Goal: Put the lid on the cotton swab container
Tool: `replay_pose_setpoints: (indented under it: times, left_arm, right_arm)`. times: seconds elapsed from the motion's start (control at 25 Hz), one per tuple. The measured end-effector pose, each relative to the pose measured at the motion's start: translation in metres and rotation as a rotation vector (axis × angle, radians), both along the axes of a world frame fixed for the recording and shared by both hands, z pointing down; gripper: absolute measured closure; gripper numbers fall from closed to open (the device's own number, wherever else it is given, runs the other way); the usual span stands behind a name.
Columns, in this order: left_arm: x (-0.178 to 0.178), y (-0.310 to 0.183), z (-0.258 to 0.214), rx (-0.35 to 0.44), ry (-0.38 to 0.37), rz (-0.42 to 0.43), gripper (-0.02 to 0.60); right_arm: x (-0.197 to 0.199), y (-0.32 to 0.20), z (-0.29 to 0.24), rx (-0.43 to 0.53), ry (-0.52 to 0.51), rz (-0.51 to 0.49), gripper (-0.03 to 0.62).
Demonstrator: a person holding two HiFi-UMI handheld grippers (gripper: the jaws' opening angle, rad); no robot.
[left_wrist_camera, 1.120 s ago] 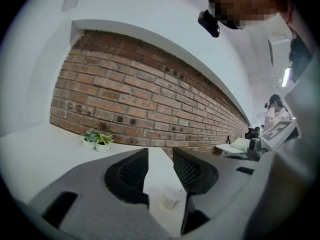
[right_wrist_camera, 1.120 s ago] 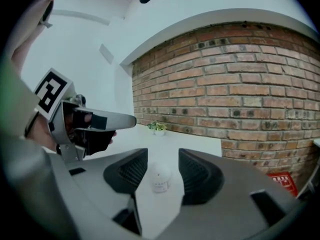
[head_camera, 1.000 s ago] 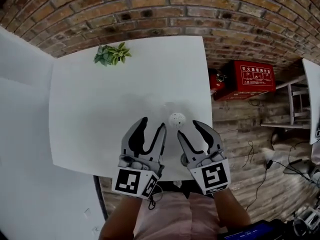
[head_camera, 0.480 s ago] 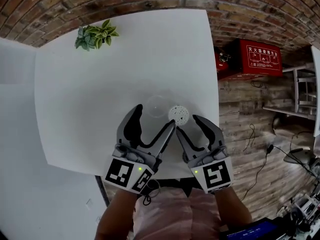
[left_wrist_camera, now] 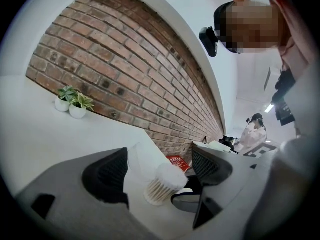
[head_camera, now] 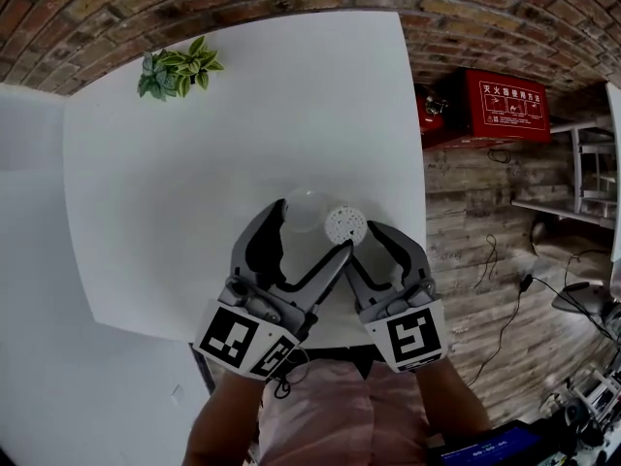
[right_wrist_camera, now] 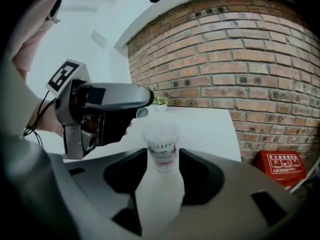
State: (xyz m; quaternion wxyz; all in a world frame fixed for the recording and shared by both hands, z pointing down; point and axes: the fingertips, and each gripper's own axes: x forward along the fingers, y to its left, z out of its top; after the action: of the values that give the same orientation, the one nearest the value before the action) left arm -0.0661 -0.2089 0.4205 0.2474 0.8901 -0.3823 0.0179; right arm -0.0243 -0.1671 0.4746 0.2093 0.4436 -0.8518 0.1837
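Observation:
The cotton swab container (head_camera: 344, 223) is a small clear tub full of white swabs, standing open on the white table (head_camera: 194, 212). My right gripper (head_camera: 362, 243) is shut on it; in the right gripper view the container (right_wrist_camera: 161, 146) sits squeezed between both pads. The clear lid (head_camera: 306, 210) is just left of the container. My left gripper (head_camera: 309, 231) straddles the lid with its jaws opening wide, the pads not pressing it. In the left gripper view the lid (left_wrist_camera: 137, 159) stands near the left pad, beside the swabs (left_wrist_camera: 165, 184).
A small potted plant (head_camera: 175, 71) sits at the table's far left corner by the brick wall. A red box (head_camera: 505, 100) lies on the wooden floor to the right. The table's near edge (head_camera: 320, 343) is right under both grippers.
My left gripper's jaws have spread from narrow to wide and moved forward around the lid. The right gripper has stayed at the container.

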Motion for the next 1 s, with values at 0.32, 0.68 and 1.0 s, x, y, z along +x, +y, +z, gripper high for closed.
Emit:
replay_pose_setpoints:
  times: [0.32, 0.68, 1.0]
  left_arm:
    - [0.009, 0.01, -0.023, 0.061, -0.006, 0.058, 0.17]
    - [0.016, 0.016, -0.034, 0.069, 0.007, 0.097, 0.172]
    - [0.025, 0.022, -0.036, 0.074, 0.005, 0.122, 0.175]
  right_arm:
    - [-0.004, -0.003, 0.0, 0.016, -0.009, -0.021, 0.395]
    - [-0.006, -0.003, -0.001, 0.016, -0.018, -0.032, 0.396]
    - [-0.007, -0.001, -0.004, 0.01, -0.033, -0.038, 0.407]
